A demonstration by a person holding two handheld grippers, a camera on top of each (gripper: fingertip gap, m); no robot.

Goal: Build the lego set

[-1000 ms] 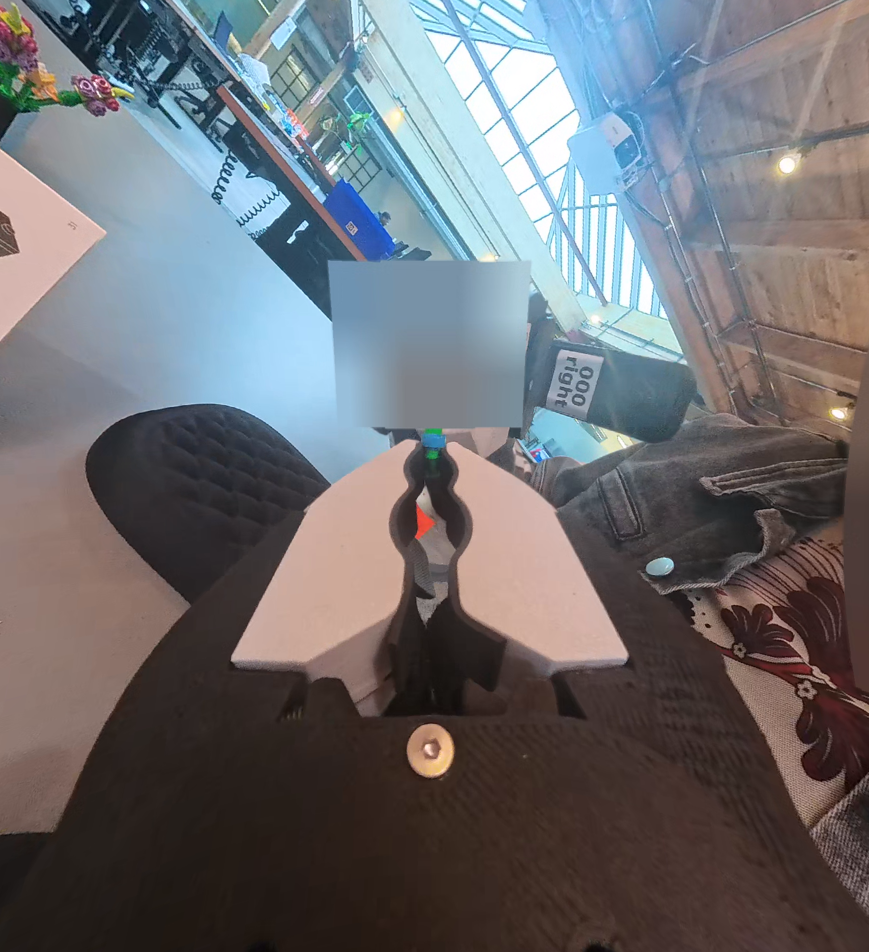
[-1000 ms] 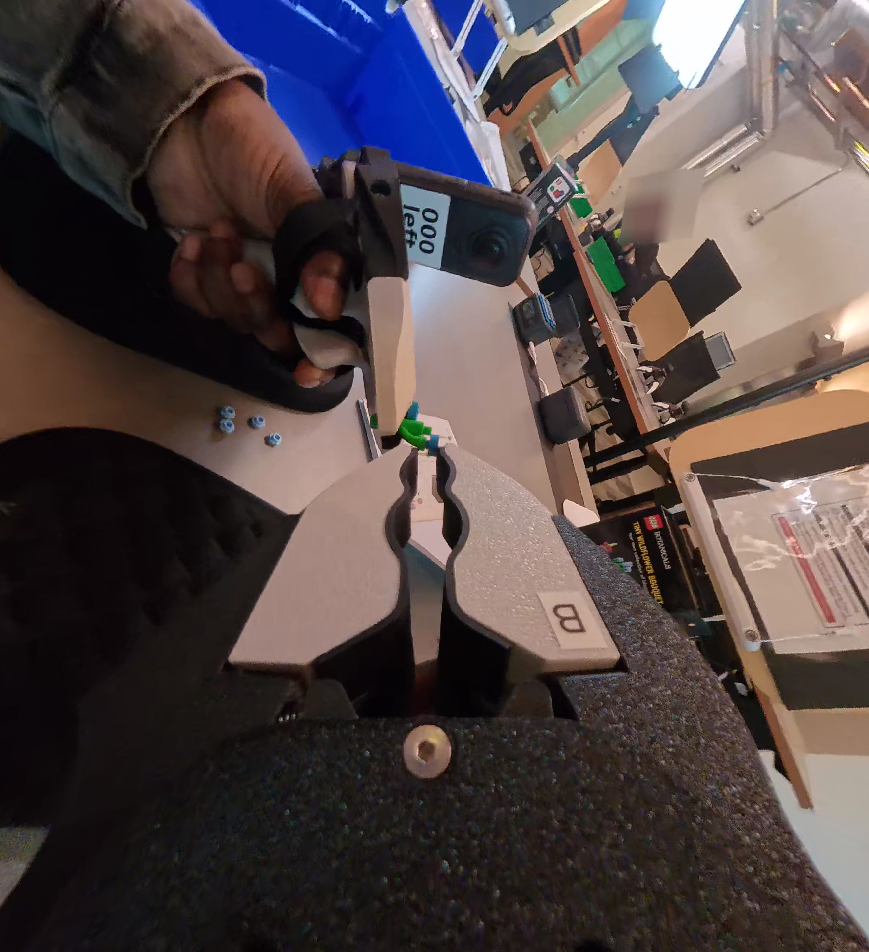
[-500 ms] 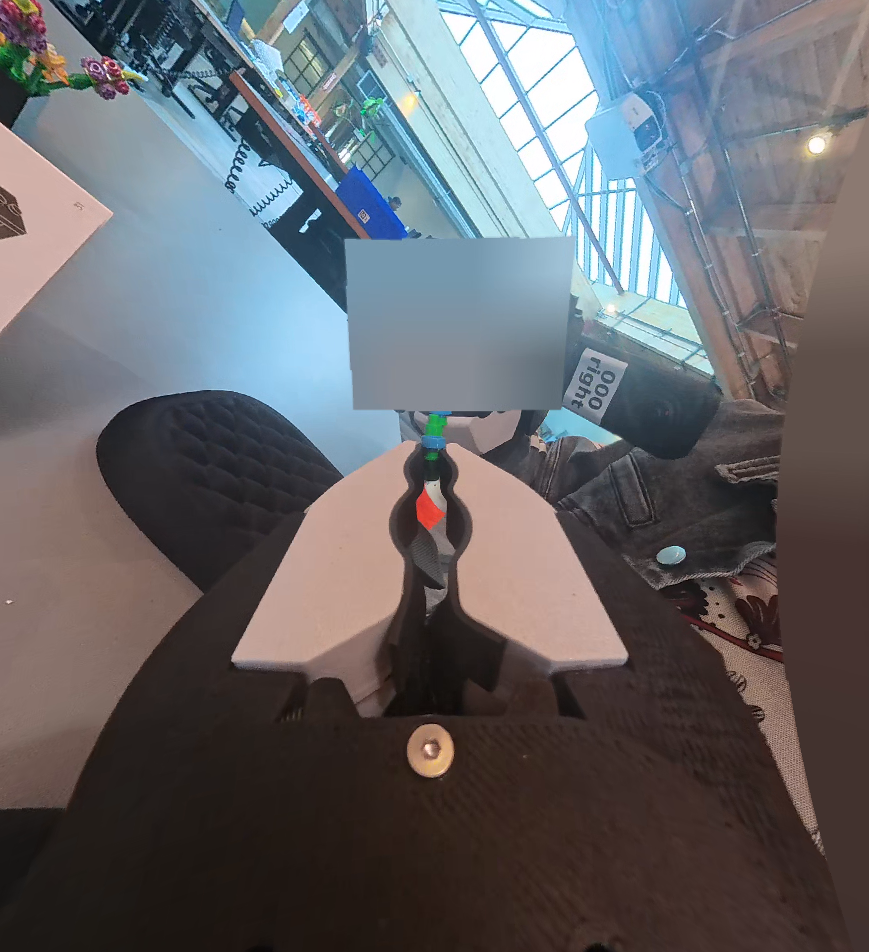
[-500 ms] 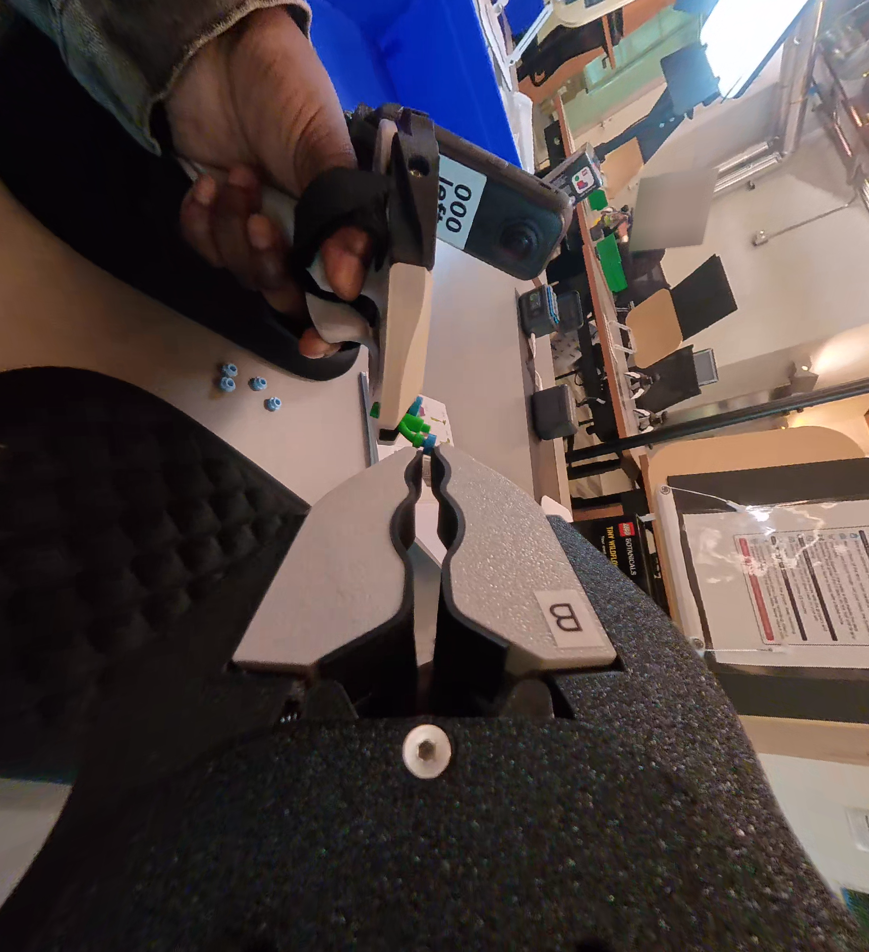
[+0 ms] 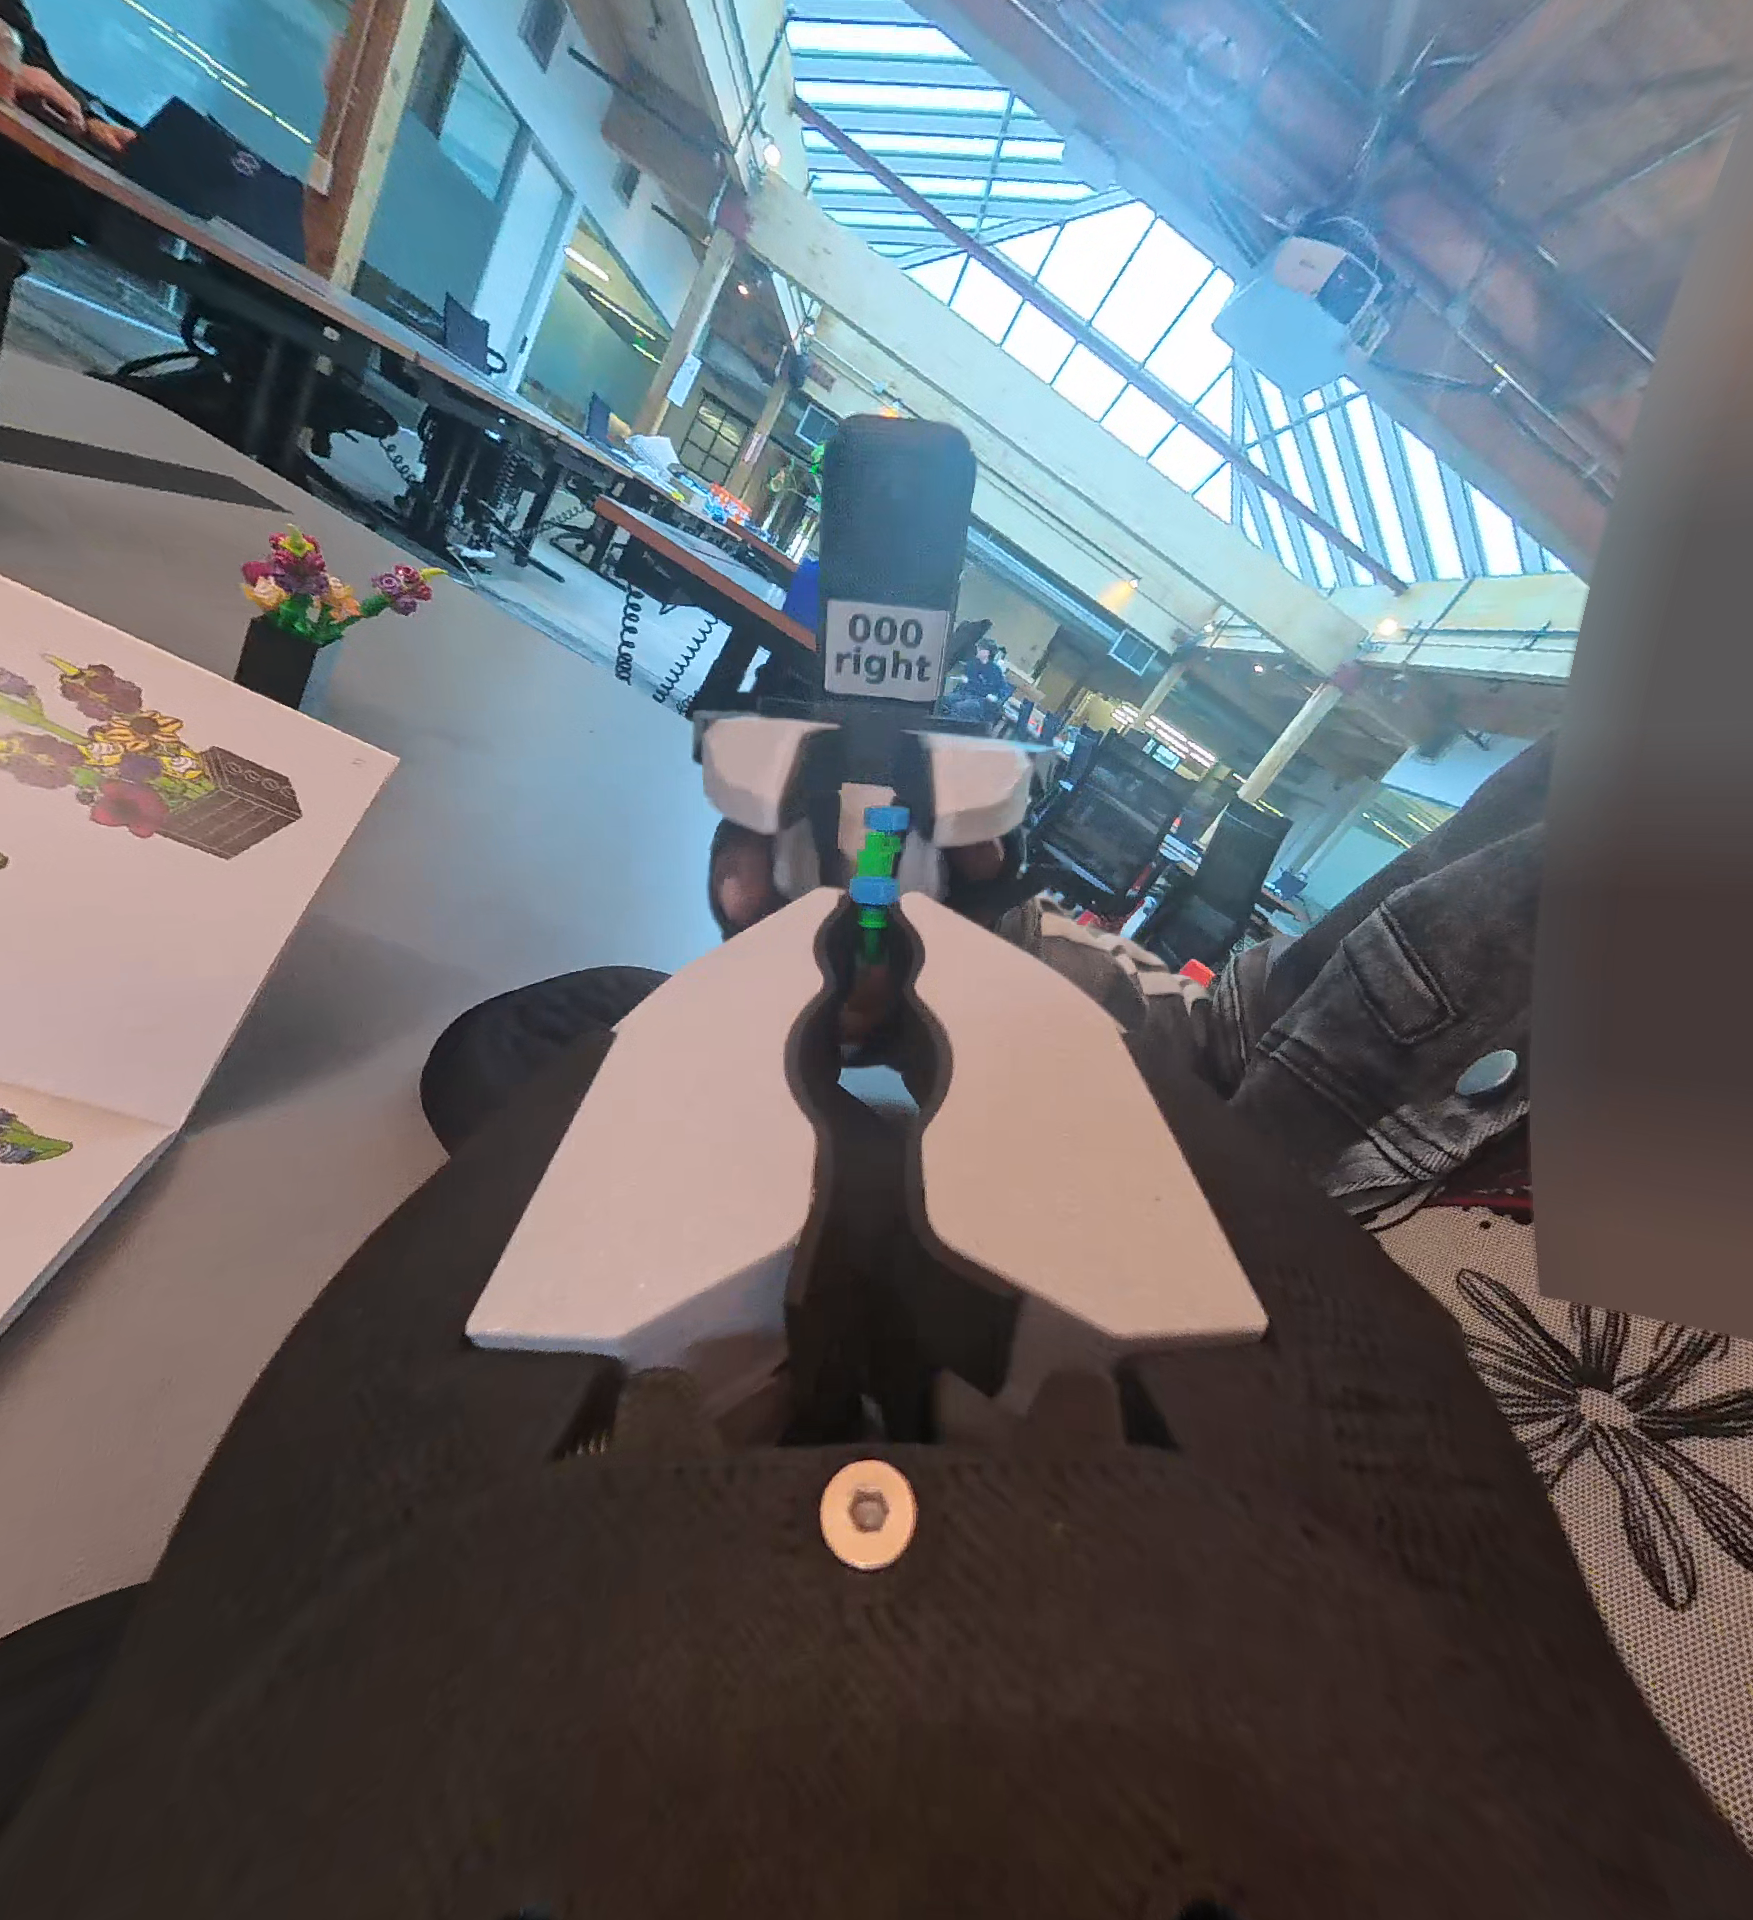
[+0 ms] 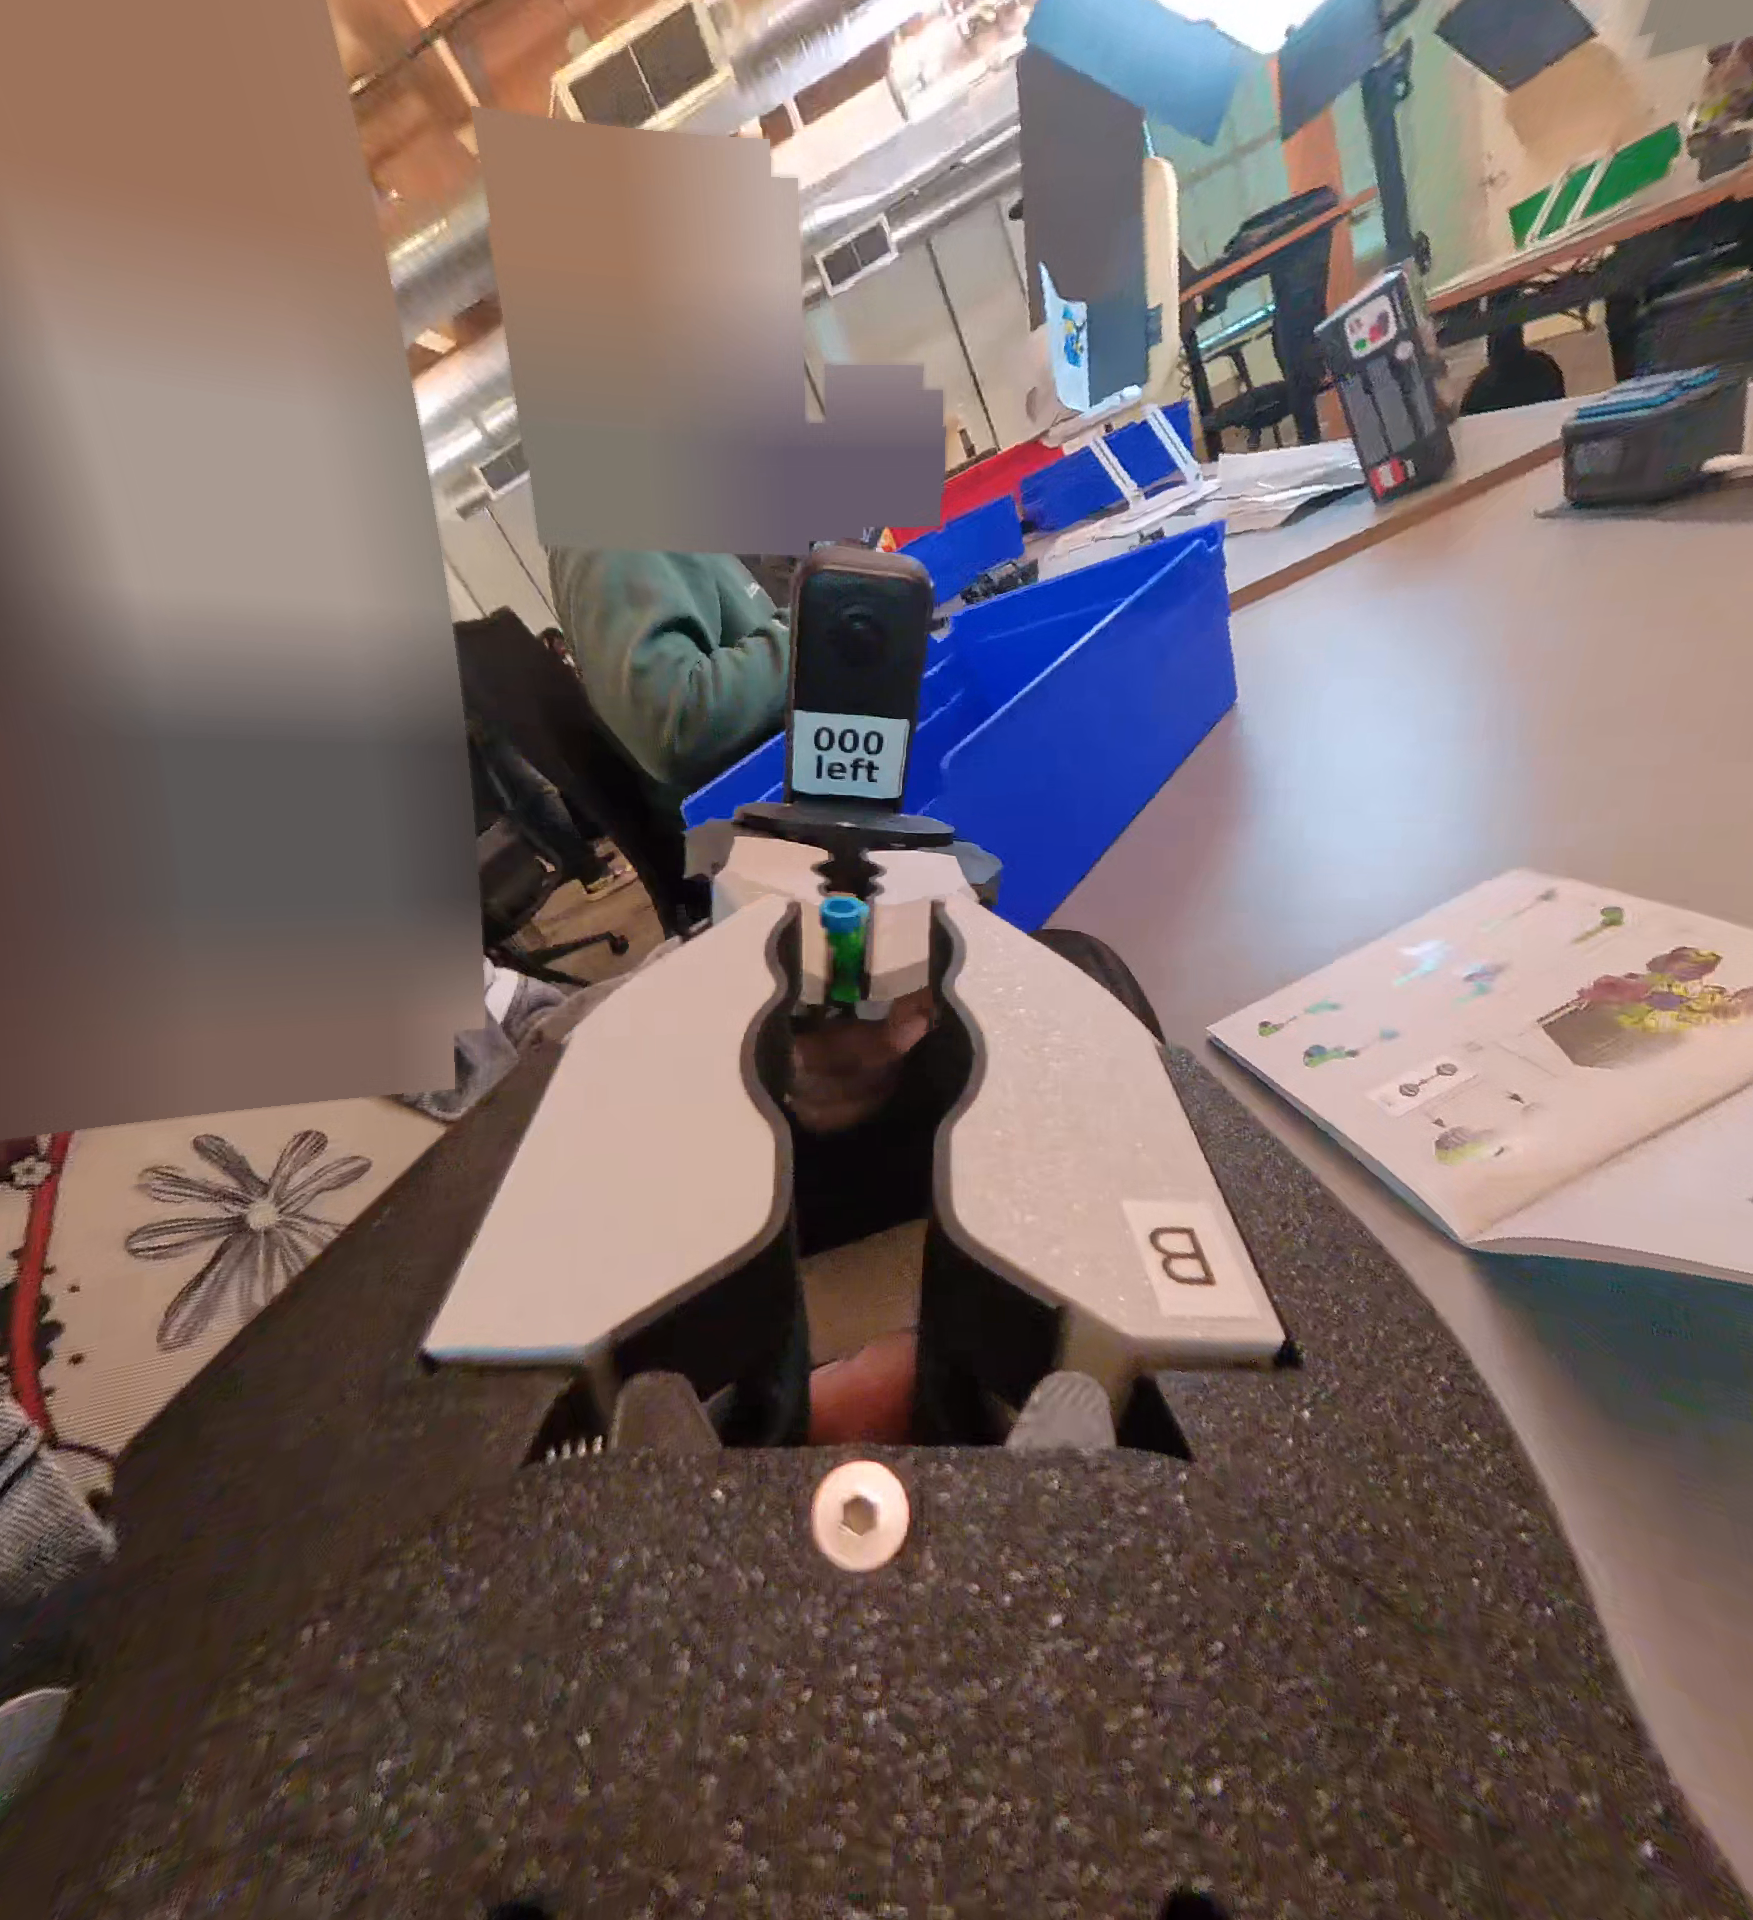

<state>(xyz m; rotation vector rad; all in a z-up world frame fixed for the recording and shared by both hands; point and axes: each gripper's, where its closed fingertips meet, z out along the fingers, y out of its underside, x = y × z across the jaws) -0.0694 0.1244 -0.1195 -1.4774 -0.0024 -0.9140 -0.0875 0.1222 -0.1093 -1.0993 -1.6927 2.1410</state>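
A thin green lego stem point(image 5: 870, 878) with two blue ring collars is pinched at its lower end by the left gripper point(image 5: 868, 914), whose matte grey, scallop-edged fingers are closed on it. The piece is held in the air above the near edge of the smooth grey tabletop point(image 5: 498, 790), upright between the two tools. The right gripper point(image 6: 856, 925), grainy grey with black foam backing, is seen spread apart, clamping nothing. An open glossy instruction booklet point(image 5: 124, 831) lies flat on the tabletop. Only the left wrist view shows a small built flower bouquet point(image 5: 326, 597) in a black block base, farther back. Only the right wrist view shows a blue plastic bin point(image 6: 1080, 727) at the far edge.
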